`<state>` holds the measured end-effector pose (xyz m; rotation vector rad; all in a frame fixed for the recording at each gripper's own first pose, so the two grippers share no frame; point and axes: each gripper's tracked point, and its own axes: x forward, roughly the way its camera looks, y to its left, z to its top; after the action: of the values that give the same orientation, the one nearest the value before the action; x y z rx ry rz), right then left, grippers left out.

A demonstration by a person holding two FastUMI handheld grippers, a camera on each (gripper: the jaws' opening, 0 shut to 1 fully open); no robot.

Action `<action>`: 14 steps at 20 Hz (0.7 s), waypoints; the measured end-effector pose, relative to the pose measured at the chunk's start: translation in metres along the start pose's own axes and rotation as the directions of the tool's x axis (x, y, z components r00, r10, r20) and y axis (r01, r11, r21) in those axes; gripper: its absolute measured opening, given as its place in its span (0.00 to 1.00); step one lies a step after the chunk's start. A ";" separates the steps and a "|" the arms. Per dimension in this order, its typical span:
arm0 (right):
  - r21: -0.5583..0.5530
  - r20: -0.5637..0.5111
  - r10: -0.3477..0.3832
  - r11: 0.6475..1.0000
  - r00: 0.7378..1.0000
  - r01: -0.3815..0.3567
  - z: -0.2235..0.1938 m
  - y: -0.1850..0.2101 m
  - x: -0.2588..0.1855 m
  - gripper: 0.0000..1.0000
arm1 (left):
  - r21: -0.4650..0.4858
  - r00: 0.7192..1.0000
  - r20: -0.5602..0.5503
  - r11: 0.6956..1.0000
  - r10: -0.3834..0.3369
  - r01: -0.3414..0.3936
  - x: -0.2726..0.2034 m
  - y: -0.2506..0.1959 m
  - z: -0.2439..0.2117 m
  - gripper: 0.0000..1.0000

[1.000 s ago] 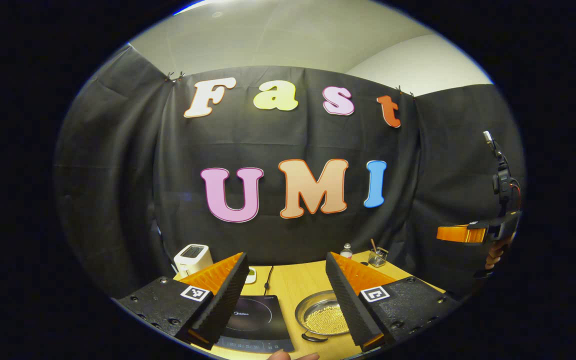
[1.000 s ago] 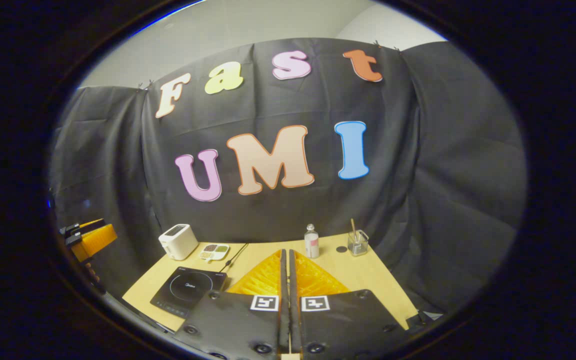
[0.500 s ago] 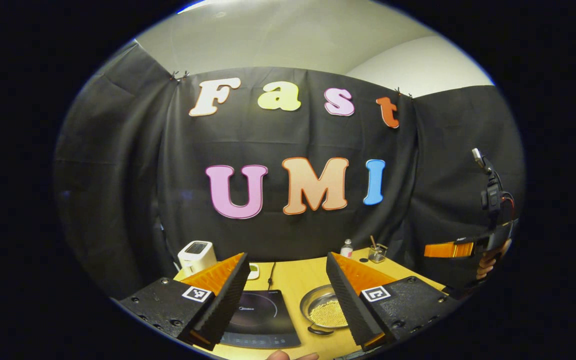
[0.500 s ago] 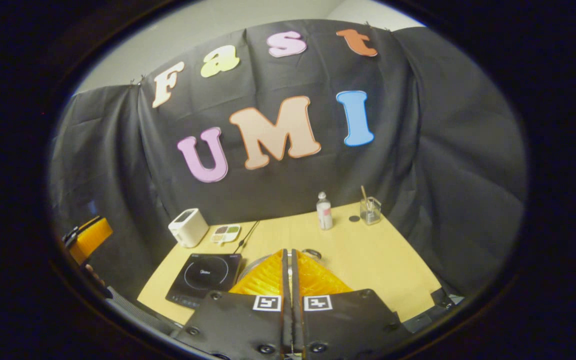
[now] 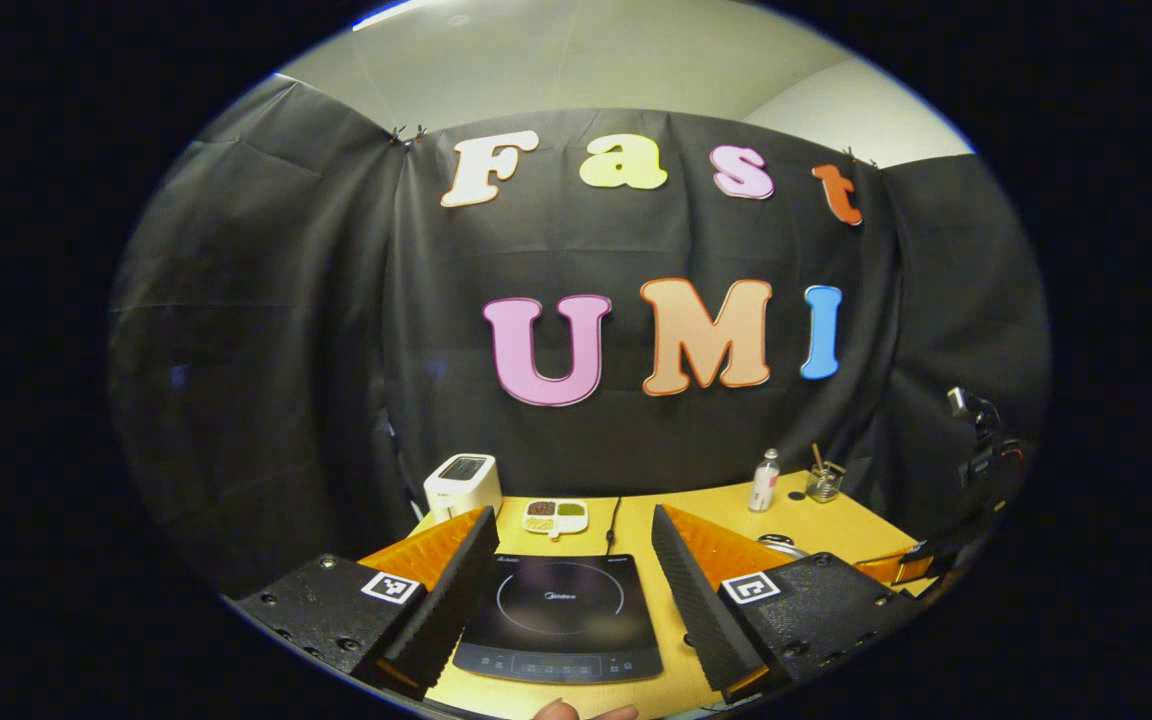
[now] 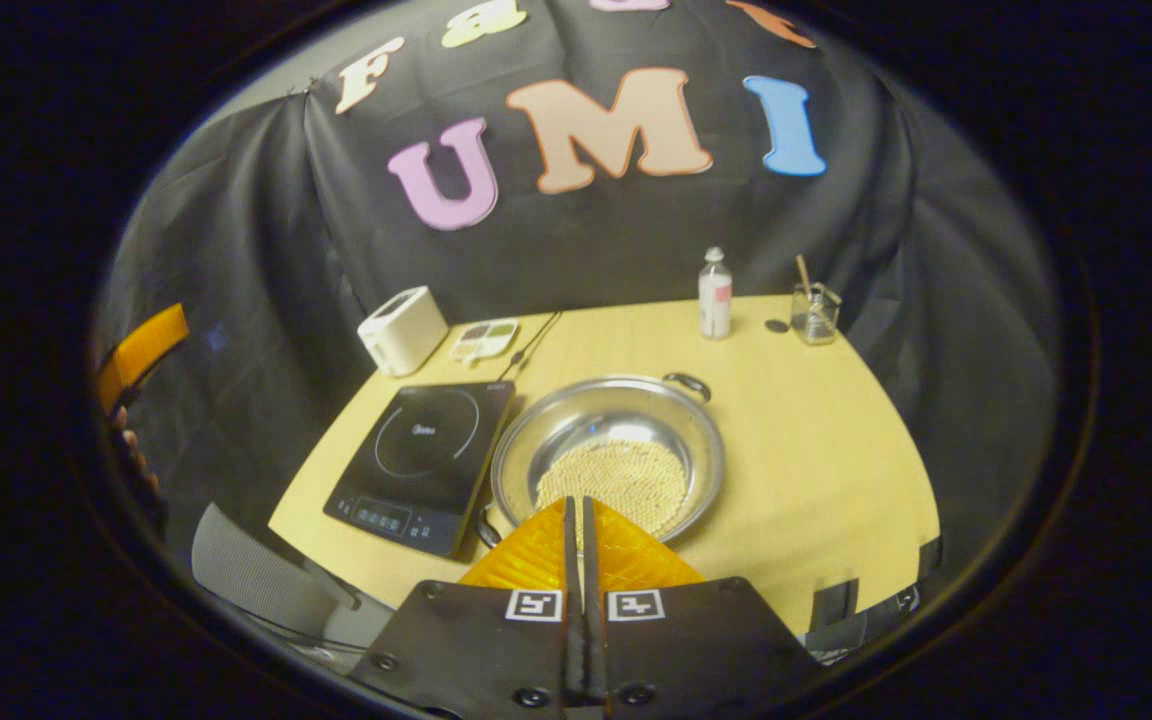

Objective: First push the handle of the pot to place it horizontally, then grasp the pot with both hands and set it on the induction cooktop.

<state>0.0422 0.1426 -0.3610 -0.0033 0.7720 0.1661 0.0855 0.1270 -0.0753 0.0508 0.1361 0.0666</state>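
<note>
Nothing has been done to the pot (image 6: 608, 455) yet, by the look of it. It sits on the table (image 6: 816, 450) just ahead of the right gripper (image 6: 577, 515), hard against the right edge of the induction cooktop (image 6: 423, 460), with grain lying in its bottom. One loop handle (image 6: 686, 384) points away toward the far right and the other peeps out beside the gripper's tip — so the handles run slantwise, and the push to level them is still to come, then the two-handed lift.

The right gripper has its fingers pressed together with nothing between them, poised above the pot's near rim. The left gripper (image 5: 571, 570) is spread wide and empty, with the cooktop lying straight ahead between its fingers.

Against a second ago, the right gripper has tipped downward and come in over the table — the pot, then hidden behind its fingers, now lies in plain sight. The left one has swung leftward: the pot sat between its fingers then, the cooktop does now.
</note>
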 end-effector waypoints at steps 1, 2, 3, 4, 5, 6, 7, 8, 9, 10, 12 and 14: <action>-0.021 -0.031 0.016 1.000 0.999 -0.017 -0.009 0.005 0.011 0.00 | 0.004 1.000 -0.012 1.000 0.017 -0.017 0.006 0.005 -0.002 0.94; -0.049 -0.065 0.028 0.998 0.998 -0.031 -0.020 0.007 0.020 0.02 | 0.014 0.999 -0.025 0.999 0.040 -0.040 0.013 0.012 -0.004 0.94; -0.076 -0.098 0.038 0.996 0.994 -0.046 -0.029 0.009 0.028 0.02 | 0.019 0.997 -0.033 0.998 0.067 -0.067 0.019 0.020 -0.006 0.94; -0.100 -0.135 0.046 0.993 0.990 -0.060 -0.041 0.011 0.037 0.00 | 0.013 0.995 -0.038 0.996 0.088 -0.087 0.024 0.025 -0.006 0.94; -0.117 -0.173 0.049 0.991 0.984 -0.070 -0.051 0.012 0.043 0.00 | 0.005 0.994 -0.048 0.995 0.102 -0.102 0.026 0.028 -0.011 0.95; -0.125 -0.204 0.051 0.989 0.978 -0.078 -0.058 0.012 0.049 0.02 | -0.002 0.992 -0.052 0.994 0.111 -0.112 0.030 0.030 -0.013 0.95; -0.125 -0.237 0.051 0.989 0.970 -0.082 -0.065 0.014 0.054 0.02 | -0.003 0.990 -0.060 0.992 0.125 -0.125 0.034 0.035 -0.016 0.91; -0.117 -0.269 0.054 0.989 0.962 -0.089 -0.074 0.016 0.059 0.02 | -0.006 0.988 -0.079 0.991 0.134 -0.135 0.037 0.039 -0.021 0.91; -0.114 -0.293 0.055 0.989 0.954 -0.092 -0.080 0.020 0.065 0.03 | -0.015 0.987 -0.088 0.991 0.134 -0.136 0.039 0.040 -0.025 0.91; -0.119 -0.312 0.048 0.989 0.949 -0.089 -0.084 0.023 0.071 0.03 | -0.021 0.988 -0.086 0.991 0.132 -0.134 0.041 0.043 -0.024 0.94; -0.125 -0.356 0.020 0.990 0.934 -0.069 -0.093 0.027 0.080 0.02 | -0.008 0.988 -0.091 0.992 0.125 -0.127 0.048 0.050 -0.026 0.91; -0.137 -0.393 -0.020 0.990 0.919 -0.037 -0.103 0.031 0.090 0.03 | -0.007 0.991 -0.076 0.994 0.107 -0.108 0.051 0.057 -0.027 0.91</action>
<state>0.0295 0.1794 -0.4951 -0.1738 1.1626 0.2324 0.1290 0.1883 -0.1062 0.0445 0.2083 0.1768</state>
